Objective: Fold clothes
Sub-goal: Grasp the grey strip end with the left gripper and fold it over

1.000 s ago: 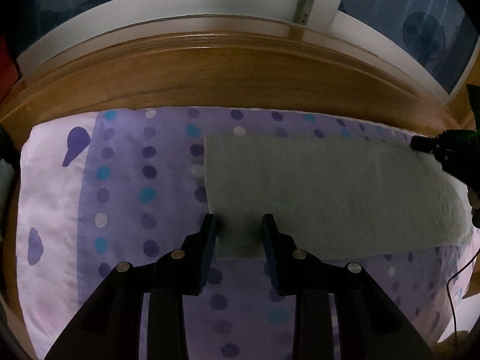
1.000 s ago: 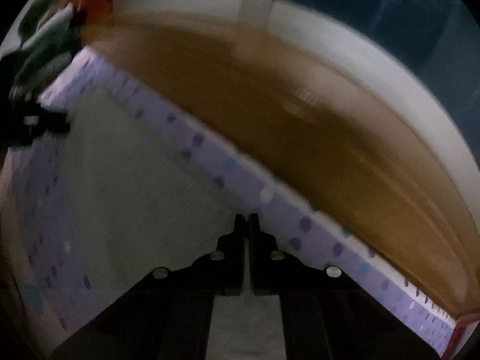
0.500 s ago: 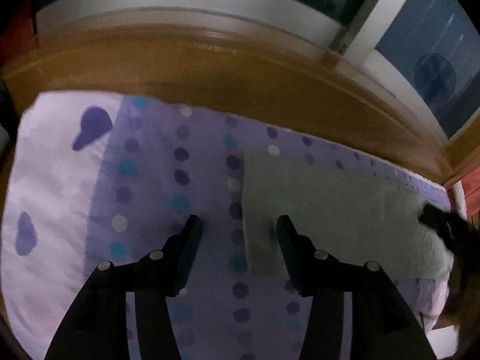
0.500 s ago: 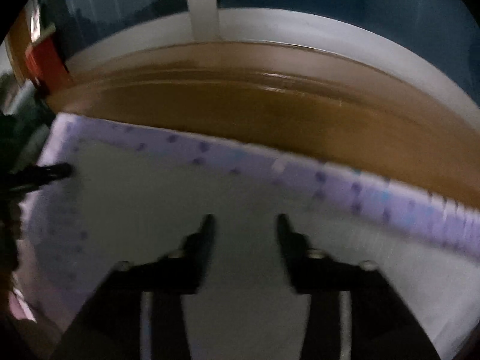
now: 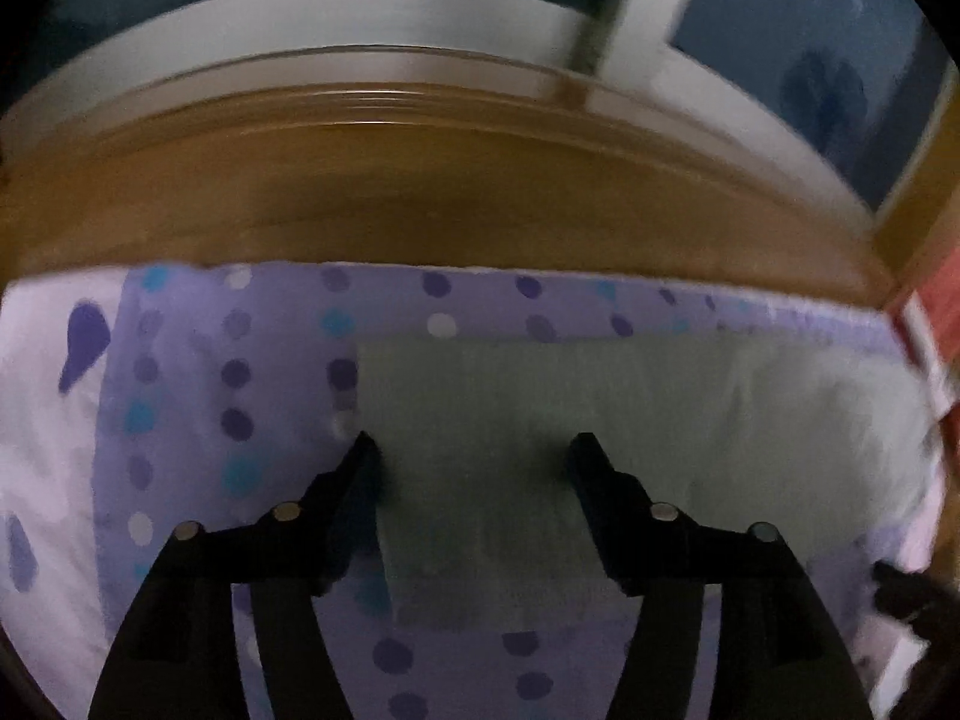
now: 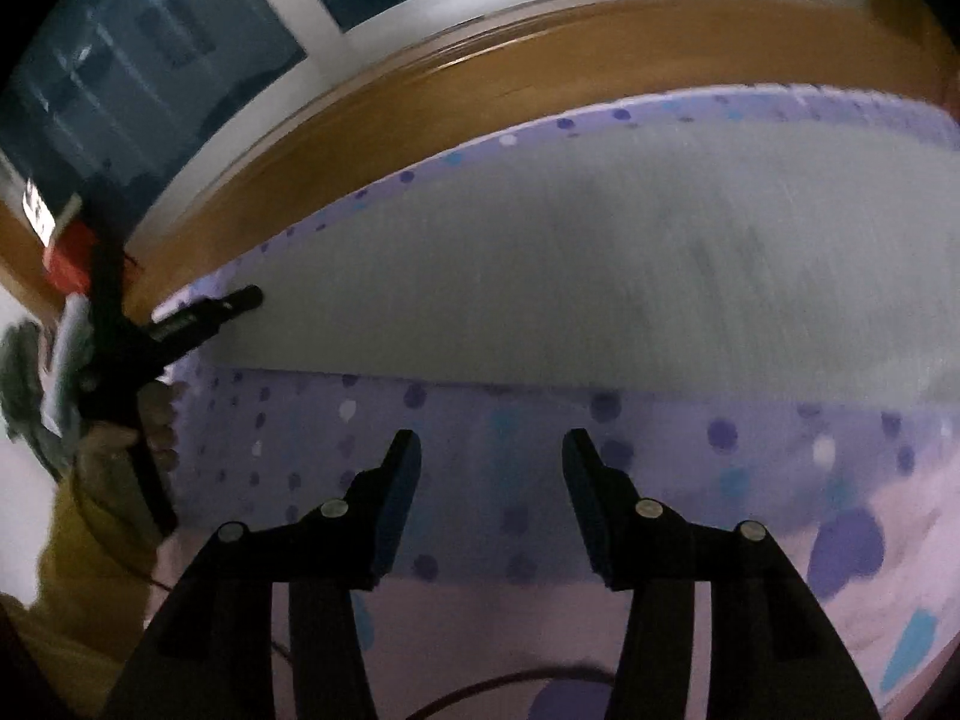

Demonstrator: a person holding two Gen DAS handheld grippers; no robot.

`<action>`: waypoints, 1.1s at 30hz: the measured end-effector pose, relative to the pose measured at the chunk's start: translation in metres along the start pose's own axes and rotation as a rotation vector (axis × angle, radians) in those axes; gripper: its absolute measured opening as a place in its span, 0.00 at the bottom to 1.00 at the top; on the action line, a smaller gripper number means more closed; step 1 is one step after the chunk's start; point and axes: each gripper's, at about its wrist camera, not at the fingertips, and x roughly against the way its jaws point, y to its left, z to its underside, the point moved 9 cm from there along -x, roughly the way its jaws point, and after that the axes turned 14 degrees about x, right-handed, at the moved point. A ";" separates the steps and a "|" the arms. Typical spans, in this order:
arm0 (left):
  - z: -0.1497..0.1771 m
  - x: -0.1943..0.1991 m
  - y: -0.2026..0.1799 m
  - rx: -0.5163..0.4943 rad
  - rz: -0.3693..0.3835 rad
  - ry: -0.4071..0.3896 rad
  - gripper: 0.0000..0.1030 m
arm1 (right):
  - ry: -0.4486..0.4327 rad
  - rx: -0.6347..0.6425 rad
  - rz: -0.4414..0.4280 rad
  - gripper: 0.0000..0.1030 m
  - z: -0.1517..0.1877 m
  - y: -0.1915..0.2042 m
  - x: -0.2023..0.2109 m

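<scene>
Both grippers have black angular fingers [image 5: 366, 462] with round silver screws; one sleeve [image 6: 78, 546] is mustard yellow.

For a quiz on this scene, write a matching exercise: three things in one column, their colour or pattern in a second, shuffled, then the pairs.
Things:
1. Folded rectangular cloth
2. Bed sheet
3. Curved wooden board beyond the sheet

Looks:
A. Purple with dots
B. Brown
C. Plain pale grey-green

Pairs: 1-C, 2-A, 3-B
</scene>
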 end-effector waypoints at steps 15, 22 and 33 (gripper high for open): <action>-0.016 0.022 -0.052 0.030 0.044 -0.004 0.08 | -0.203 -0.112 0.086 0.49 -0.010 -0.032 0.059; -0.017 0.051 -0.116 -0.029 0.088 -0.014 0.08 | -0.203 -0.084 0.051 0.49 -0.007 -0.038 0.061; 0.024 -0.010 -0.187 -0.139 0.080 0.145 0.16 | -0.212 -0.132 0.021 0.50 0.003 -0.075 0.075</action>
